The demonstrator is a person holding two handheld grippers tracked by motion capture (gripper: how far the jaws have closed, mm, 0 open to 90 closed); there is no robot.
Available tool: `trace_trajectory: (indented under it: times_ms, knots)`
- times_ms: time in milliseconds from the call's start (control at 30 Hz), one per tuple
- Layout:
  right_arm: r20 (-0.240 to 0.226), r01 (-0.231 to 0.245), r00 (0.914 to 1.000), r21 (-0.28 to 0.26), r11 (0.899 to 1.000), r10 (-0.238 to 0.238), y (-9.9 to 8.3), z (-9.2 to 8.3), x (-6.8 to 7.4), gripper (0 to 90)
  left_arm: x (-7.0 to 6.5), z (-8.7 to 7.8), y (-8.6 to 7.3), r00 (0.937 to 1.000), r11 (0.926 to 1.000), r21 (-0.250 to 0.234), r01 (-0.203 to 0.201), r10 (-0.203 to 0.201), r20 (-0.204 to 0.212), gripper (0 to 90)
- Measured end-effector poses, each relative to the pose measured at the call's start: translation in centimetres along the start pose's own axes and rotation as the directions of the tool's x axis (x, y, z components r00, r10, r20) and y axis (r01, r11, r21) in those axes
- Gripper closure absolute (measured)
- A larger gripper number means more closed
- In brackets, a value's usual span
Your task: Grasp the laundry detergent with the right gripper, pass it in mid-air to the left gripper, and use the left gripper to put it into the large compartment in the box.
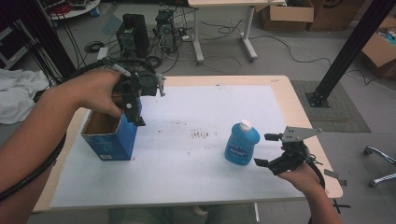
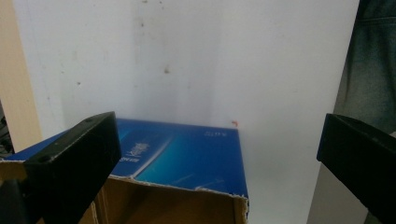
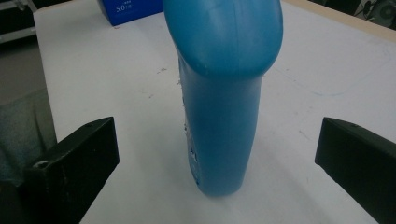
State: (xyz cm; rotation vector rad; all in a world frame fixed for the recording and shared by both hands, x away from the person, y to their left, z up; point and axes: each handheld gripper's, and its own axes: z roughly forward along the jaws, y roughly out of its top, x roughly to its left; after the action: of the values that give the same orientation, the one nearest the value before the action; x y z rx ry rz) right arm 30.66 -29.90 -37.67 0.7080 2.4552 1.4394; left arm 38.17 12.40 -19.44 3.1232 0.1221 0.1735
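A blue cardboard box [image 1: 112, 138] with an open top stands upright at the left of the white sheet. My left gripper [image 1: 133, 113] hovers over its far right corner, pointing down. In the left gripper view the jaws stand wide open [image 2: 219, 135] above the box [image 2: 187, 156], holding nothing. A blue bottle [image 1: 241, 143] with a white cap stands upright right of centre. My right gripper [image 1: 264, 149] is open just to its right, jaws aimed at it. In the right gripper view the bottle [image 3: 222, 107] stands ahead between the open jaws [image 3: 217, 140], apart from both.
A white sheet [image 1: 187, 172] covers most of the wooden table [image 1: 299, 107], with a few small stains near the middle. The box [image 3: 126, 9] shows far off behind the bottle. On the floor beyond the table lie computer towers, cables and cardboard boxes.
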Motion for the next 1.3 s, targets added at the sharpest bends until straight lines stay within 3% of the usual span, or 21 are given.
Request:
trace_trajectory:
  times_ms: [167, 467, 933, 1300]
  knots:
    - [-0.003, -0.019, 0.9998, -0.029, 0.999, 0.019, -1.2, 1.6, -0.5, 0.0, 0.0, 0.2, -0.1, 0.9999, 0.9999, 0.013, 0.006, -0.007, 0.011, 0.1]
    - [-0.005, -0.041, 0.9991, -0.028, 0.999, 0.041, -2.9, 4.2, -1.0, 0.0, -0.1, 0.1, 0.1, 1.0000, 1.0000, 0.008, 0.004, -0.004, 0.009, 0.1]
    - [-0.011, -0.027, 0.9996, -0.082, 0.996, 0.026, -2.4, 6.3, -0.8, 0.0, -0.4, 0.1, -0.3, 0.9999, 0.9999, 0.007, 0.010, -0.010, 0.005, 0.1]
    - [0.015, -0.006, 0.9999, -0.134, 0.991, 0.008, -2.7, 7.0, -0.5, 0.0, -0.6, 0.1, -0.3, 0.9999, 0.9999, 0.004, 0.010, -0.010, -0.003, 0.1]
